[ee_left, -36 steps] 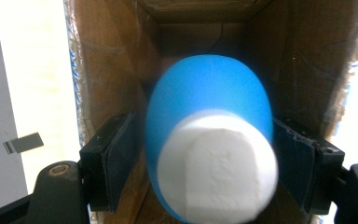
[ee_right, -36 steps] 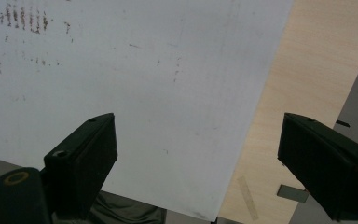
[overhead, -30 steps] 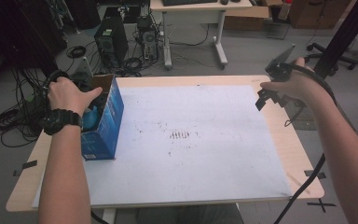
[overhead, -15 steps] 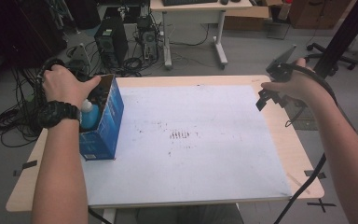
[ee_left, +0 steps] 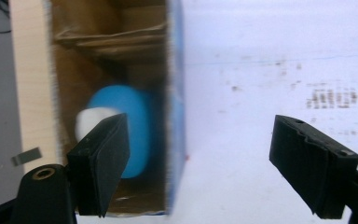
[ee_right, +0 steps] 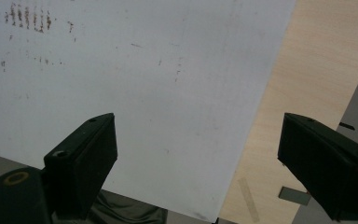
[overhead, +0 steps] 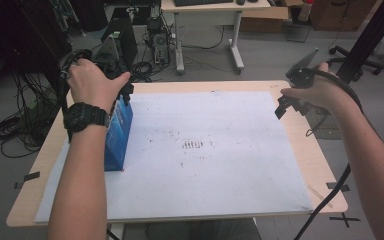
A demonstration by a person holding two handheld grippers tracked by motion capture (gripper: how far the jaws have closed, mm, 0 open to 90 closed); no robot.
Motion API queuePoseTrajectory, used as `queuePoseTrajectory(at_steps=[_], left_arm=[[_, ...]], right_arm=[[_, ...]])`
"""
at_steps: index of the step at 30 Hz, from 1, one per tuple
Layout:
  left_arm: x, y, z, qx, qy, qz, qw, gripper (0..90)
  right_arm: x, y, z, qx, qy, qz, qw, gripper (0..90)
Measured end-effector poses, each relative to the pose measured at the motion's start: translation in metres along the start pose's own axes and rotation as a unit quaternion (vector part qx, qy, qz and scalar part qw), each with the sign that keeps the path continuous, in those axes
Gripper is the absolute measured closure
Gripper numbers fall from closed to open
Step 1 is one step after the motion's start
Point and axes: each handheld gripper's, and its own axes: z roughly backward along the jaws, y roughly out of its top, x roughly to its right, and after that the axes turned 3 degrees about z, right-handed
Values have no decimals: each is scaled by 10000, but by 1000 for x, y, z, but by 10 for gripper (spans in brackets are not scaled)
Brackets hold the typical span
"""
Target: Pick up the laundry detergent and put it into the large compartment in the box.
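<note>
Lab/office: PC towers, cable tangles on floor, desk w/ keyboard behind

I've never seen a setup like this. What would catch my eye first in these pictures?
Probably the blue box standing open at the left edge of the table, with a blue and white object lying inside it; what that is I cannot tell. The left gripper hangs above the box, jaws wide open. The right gripper is held over the far right corner of the big stained white sheet, also open.
</note>
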Motion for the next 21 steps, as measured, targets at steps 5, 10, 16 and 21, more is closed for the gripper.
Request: queuePoseTrajectory(at_steps=[5,10,16,21], left_arm=[[26,1,-1,24,-104,-229,9997,204],[51,-1,-8,-1,-167,-394,9991,196],[75,-8,-17,-10,-230,-534,9983,193],[88,-11,-29,-102,-288,-592,9978,191]], right_arm=[[1,-1,1,2,16,20,10000,119],[1,-2,1,10,36,46,10000,118],[3,-6,1,24,59,68,10000,115],[3,-6,-1,-27,76,87,9999,115]])
